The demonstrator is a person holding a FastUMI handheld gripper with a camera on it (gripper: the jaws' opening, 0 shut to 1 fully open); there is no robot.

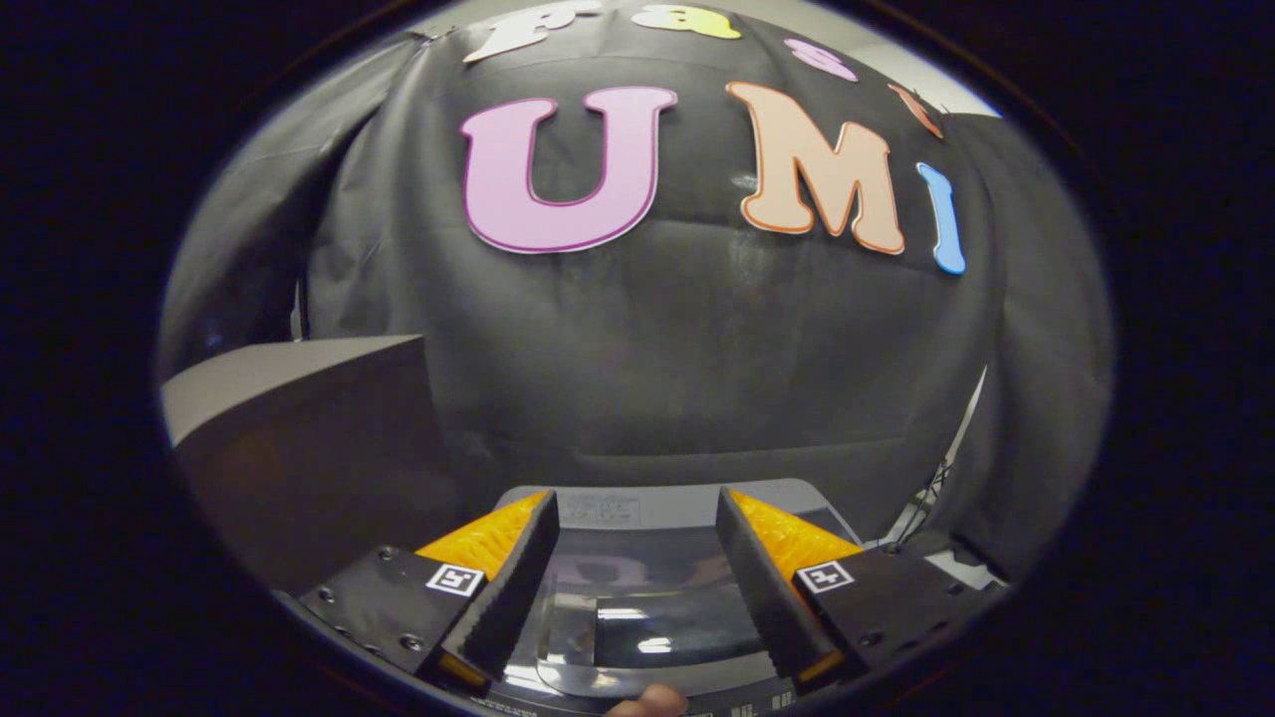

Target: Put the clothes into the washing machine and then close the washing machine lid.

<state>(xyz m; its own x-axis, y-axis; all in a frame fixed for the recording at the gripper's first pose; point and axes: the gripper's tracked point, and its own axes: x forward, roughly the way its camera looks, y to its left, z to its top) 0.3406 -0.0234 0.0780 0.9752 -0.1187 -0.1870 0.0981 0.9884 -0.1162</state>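
The gripper (634, 498) is held above the washing machine (637, 503), and its two fingers (518, 578) point forward over the top of it. The jaws are held wide apart, and nothing is gripped between them.

The washing machine is seen just below and between the fingers. Its lid (637, 617) lies flat and shut on top. The lid is dark and glossy, and lights are mirrored in it. The lid's front edge is seen near the base of the fingers. A grey strip with small print is found along the back edge of the machine's top, just beyond the fingertips. The print is too small to be read.

A fingertip (647, 703) of a person is seen at the front edge of the machine, low between the two fingers.

A grey box (299, 438) is seen to the left of the washing machine, near the left finger. Its top is flat and pale, and its side is dark.

A black cloth wall (697, 349) hangs behind the machine.

Clothes cannot be made out through the shut lid.
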